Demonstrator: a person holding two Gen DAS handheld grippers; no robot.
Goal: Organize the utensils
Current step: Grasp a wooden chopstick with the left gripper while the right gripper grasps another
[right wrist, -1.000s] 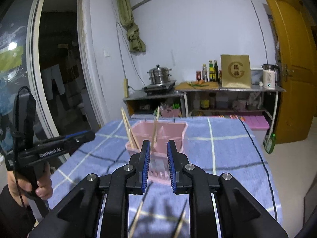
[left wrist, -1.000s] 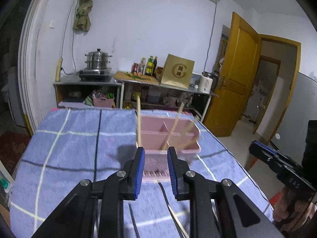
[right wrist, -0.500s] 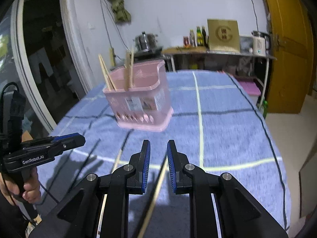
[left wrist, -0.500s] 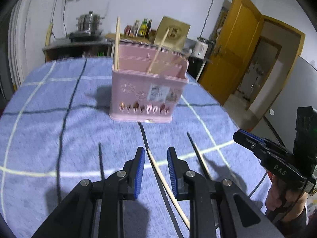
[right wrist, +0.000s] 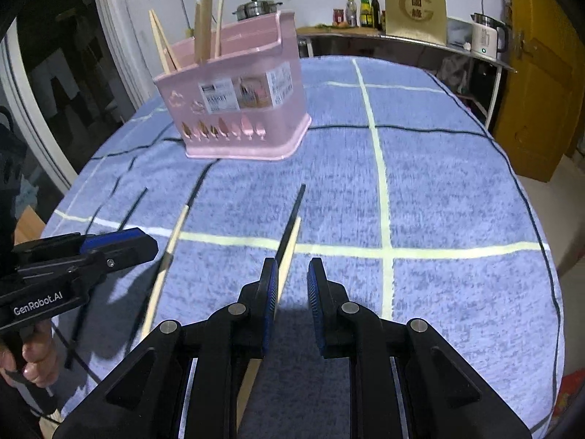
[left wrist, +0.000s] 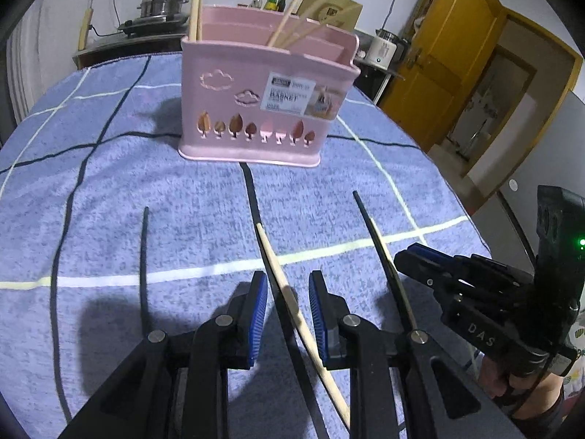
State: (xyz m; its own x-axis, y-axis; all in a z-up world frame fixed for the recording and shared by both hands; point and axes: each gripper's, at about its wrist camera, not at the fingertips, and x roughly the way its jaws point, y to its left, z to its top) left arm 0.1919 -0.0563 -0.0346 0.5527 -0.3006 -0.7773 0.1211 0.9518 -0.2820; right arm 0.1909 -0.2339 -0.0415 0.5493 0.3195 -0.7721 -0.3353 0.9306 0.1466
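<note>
- My left gripper sits low over the cloth, jaws parted and holding nothing, with a pale wooden chopstick running up between the blue pads.
- A dark chopstick lies tight against that pale one, so I want the pads to straddle only the wooden shaft before I squeeze, or I'll pinch both.
- My right gripper is also apart and empty; a black chopstick and a second pale stick lie together just inside its left pad.
- That pair is off-centre for me, so I nudge left to get them in the middle of the gap before closing.
- Further out on the left lies one more thin black chopstick, on its own, well apart from the rest.
- The blue checked tablecloth is soft, so I press down lightly and close low on the shaft.
- Beyond the loose sticks stands the pink utensil basket, upright, several wooden chopsticks already leaning inside; that's where these go.
</note>
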